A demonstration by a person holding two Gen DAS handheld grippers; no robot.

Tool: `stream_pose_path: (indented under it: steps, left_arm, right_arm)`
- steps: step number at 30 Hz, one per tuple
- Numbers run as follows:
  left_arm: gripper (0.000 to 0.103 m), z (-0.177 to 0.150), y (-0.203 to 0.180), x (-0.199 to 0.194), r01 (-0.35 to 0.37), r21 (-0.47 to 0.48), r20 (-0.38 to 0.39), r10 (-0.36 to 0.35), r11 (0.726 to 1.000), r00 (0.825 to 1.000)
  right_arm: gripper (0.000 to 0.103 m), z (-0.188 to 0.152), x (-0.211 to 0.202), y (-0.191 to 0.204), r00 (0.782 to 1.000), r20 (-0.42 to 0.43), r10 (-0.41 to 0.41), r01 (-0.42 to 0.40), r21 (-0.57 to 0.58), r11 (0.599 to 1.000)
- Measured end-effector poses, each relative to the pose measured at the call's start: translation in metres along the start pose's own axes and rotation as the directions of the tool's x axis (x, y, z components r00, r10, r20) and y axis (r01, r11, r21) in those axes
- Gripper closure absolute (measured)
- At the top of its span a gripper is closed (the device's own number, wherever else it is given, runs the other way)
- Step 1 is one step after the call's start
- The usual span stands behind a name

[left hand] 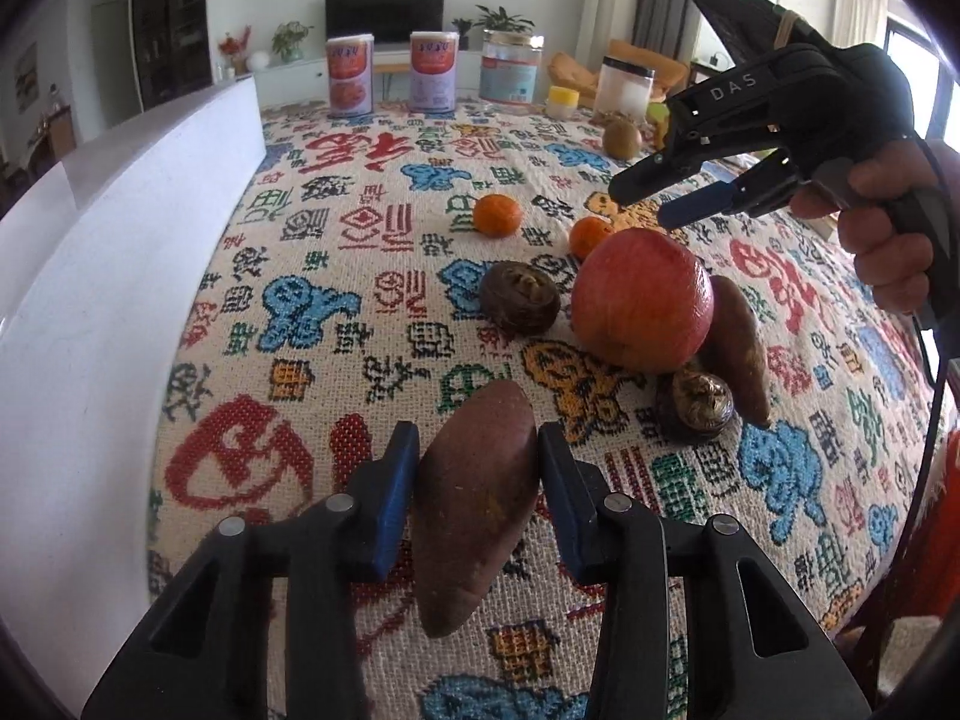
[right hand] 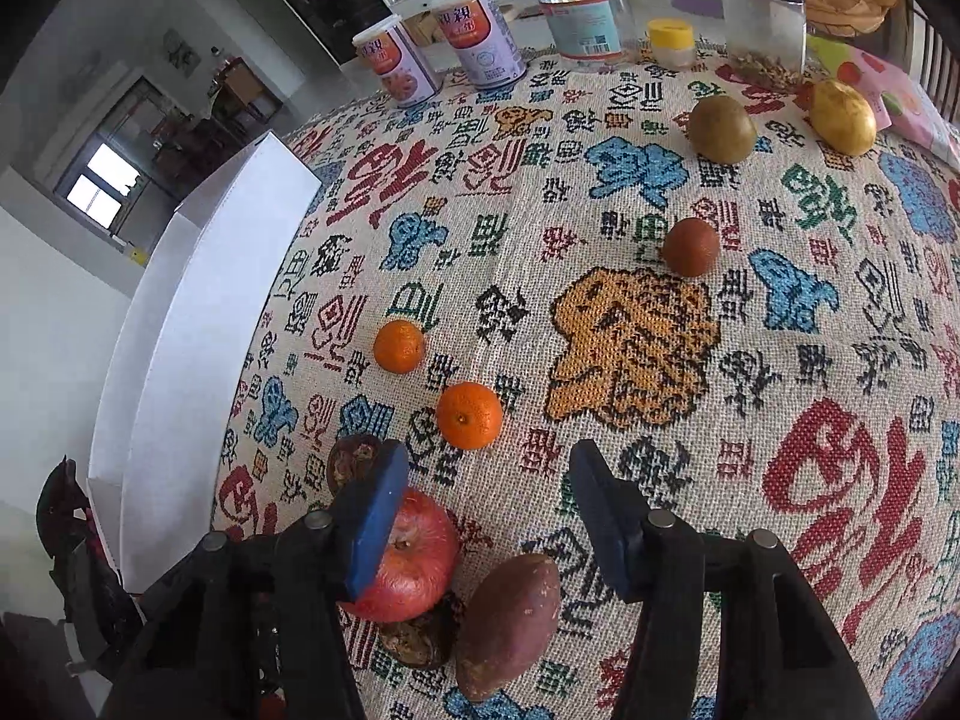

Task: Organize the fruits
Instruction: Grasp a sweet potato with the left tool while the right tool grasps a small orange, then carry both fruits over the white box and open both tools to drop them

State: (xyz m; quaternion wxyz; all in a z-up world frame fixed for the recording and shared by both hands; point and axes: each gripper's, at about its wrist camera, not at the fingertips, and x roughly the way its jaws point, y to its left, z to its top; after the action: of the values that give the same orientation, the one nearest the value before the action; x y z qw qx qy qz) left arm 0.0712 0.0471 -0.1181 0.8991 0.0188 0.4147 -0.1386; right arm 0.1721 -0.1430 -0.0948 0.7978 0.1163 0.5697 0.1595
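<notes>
Left gripper (left hand: 477, 480) is clamped on a brown sweet potato (left hand: 474, 510): both blue pads press its flanks, long axis running along the fingers, over the patterned tablecloth (left hand: 336, 276). Whether the potato is lifted clear of the cloth, I cannot tell.

Right gripper (right hand: 486, 516), gripped by a hand (left hand: 888, 228), hangs above the fruit cluster with its jaws partly apart and nothing between them; only cloth shows in the gap.

Cluster: red apple (right hand: 408, 564) touching a second sweet potato (right hand: 510, 618), with a dark round fruit (right hand: 414, 639) tucked against both and another dark fruit (right hand: 351, 459) just beside the apple. Two mandarins (right hand: 468, 414) (right hand: 399, 347) lie near, apart from each other. Farther off sit a small brown fruit (right hand: 690, 246), a kiwi (right hand: 720, 129) and a yellow-green fruit (right hand: 843, 117).

White tray (right hand: 180, 330) runs along the cloth's left edge. Cans and jars (right hand: 486, 39) stand at the far edge.
</notes>
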Motion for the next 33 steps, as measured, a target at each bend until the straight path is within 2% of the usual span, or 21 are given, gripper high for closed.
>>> stream_pose_path:
  steps: [2,5,6,7,10,14,16,19,20,22,25,27,28,30,33]
  left_arm:
    - [0.062,-0.002,0.003,-0.002,0.005,-0.025,0.008,-0.005,1.000,1.000]
    - [0.062,-0.003,0.011,-0.003,0.030,-0.085,0.012,-0.029,0.996,1.000]
    - [0.062,-0.003,0.014,-0.003,0.041,-0.110,0.011,-0.040,0.993,0.999]
    - [0.062,-0.003,0.018,-0.003,0.055,-0.138,0.012,-0.054,0.989,0.998]
    - [0.062,-0.003,0.029,-0.012,0.111,-0.222,0.040,-0.105,0.969,0.994]
    - [0.062,0.008,0.031,-0.049,0.182,-0.267,0.151,-0.146,0.946,0.978]
    - [0.062,0.015,0.035,-0.072,0.236,-0.313,0.207,-0.176,0.920,0.962]
    - [0.062,0.024,0.052,-0.117,0.336,-0.411,0.296,-0.225,0.848,0.928]
    - [0.062,0.026,0.060,-0.134,0.363,-0.435,0.329,-0.229,0.824,0.916]
    - [0.062,0.029,0.077,-0.168,0.373,-0.473,0.387,-0.192,0.798,0.902]
    - [0.062,0.031,0.113,-0.206,0.291,-0.551,0.426,-0.037,0.782,0.904]
    - [0.062,0.026,0.142,-0.213,0.210,-0.622,0.400,0.076,0.754,0.913]
    - [0.062,0.023,0.158,-0.210,0.167,-0.661,0.366,0.120,0.732,0.923]
    - [0.062,0.014,0.187,-0.193,0.088,-0.722,0.289,0.184,0.687,0.940]
    - [0.062,0.001,0.216,-0.163,-0.041,-0.763,0.165,0.255,0.645,0.953]
  right_arm:
    - [0.054,0.012,0.024,0.010,0.999,-0.053,-0.014,0.014,0.004,1.000]
    - [0.057,0.017,0.053,0.025,0.991,-0.100,-0.094,0.091,-0.034,0.995]
    - [0.069,0.017,0.060,0.028,0.984,-0.109,-0.140,0.135,-0.047,0.990]
    - [0.072,0.016,0.064,0.030,0.977,-0.121,-0.174,0.167,-0.064,0.984]
    - [0.073,0.014,0.061,0.034,0.974,-0.107,-0.201,0.194,-0.072,0.978]
    - [0.073,0.012,0.029,0.038,0.981,-0.015,-0.191,0.189,-0.100,0.977]
    - [0.073,0.013,0.011,0.042,0.981,0.028,-0.190,0.192,-0.120,0.974]
    - [0.073,0.013,-0.008,0.058,0.983,0.059,-0.174,0.182,-0.151,0.972]
    - [0.073,0.011,-0.013,0.068,0.985,0.067,-0.160,0.169,-0.170,0.971]
    - [0.073,0.006,-0.027,0.099,0.994,0.077,-0.082,0.097,-0.220,0.971]
    - [0.073,-0.003,-0.035,0.163,0.993,0.059,0.104,-0.082,-0.296,0.952]
    - [0.073,-0.013,-0.033,0.211,0.976,0.028,0.215,-0.192,-0.348,0.918]
    - [0.073,-0.017,-0.028,0.233,0.966,0.004,0.258,-0.238,-0.370,0.898]
    - [0.073,-0.027,-0.014,0.275,0.946,-0.051,0.319,-0.312,-0.401,0.861]
    - [0.073,-0.037,0.019,0.315,0.944,-0.099,0.314,-0.325,-0.431,0.842]
